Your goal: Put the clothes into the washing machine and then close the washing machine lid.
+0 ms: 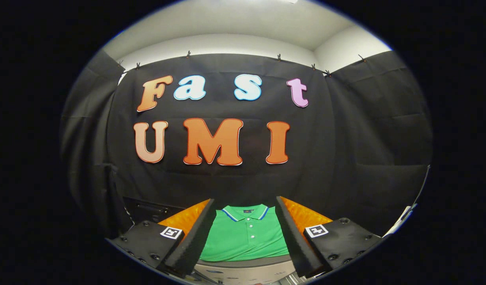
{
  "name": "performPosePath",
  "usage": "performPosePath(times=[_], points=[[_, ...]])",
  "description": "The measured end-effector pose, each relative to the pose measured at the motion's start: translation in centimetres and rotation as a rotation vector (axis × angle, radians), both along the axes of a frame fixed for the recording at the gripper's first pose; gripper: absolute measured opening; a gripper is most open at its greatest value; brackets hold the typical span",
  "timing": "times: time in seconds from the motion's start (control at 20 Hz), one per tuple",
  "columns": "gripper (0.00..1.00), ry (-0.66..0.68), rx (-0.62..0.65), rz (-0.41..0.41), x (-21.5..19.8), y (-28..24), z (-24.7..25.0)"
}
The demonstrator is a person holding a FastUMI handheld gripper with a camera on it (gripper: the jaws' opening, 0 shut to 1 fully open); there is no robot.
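With my gripper (246,237) spread wide and empty, I should drop squarely onto the green polo shirt (244,237) lying ahead between its fingers.

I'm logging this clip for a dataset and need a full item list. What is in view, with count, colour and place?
polo shirt: one, green with a white-and-blue trimmed collar and white buttons, lying folded flat, seen between the fingers and ahead of them.
surface under the shirt: one, pale grey, just below the shirt's hem; what it belongs to cannot be told.
cloth wall: black, hung by clips behind the shirt and around the sides.
room wall and ceiling: white, above the cloth.
gripper: one, fingers spread apart, open, touching nothing, either side of the shirt.
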State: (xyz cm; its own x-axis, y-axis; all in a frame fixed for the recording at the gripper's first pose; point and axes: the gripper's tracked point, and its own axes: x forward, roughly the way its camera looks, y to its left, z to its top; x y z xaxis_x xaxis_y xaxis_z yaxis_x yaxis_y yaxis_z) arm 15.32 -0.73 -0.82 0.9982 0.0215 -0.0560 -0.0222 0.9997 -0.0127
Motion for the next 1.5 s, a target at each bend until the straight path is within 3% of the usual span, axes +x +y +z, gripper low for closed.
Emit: performPosePath(times=[0.3,0.7,1.1,1.3,1.5], points=[[0.97,0.091,-0.032,0.01,7.2,-0.8,-3.6],[0.97,0.387,-0.05,-0.026,15.1,-2.8,-14.8],[0.98,0.615,0.015,-0.022,17.2,-2.7,-20.9],[0.99,0.641,0.1,-0.027,17.2,-2.5,-21.4],[0.99,0.661,0.074,-0.029,17.0,-2.3,-21.5]])
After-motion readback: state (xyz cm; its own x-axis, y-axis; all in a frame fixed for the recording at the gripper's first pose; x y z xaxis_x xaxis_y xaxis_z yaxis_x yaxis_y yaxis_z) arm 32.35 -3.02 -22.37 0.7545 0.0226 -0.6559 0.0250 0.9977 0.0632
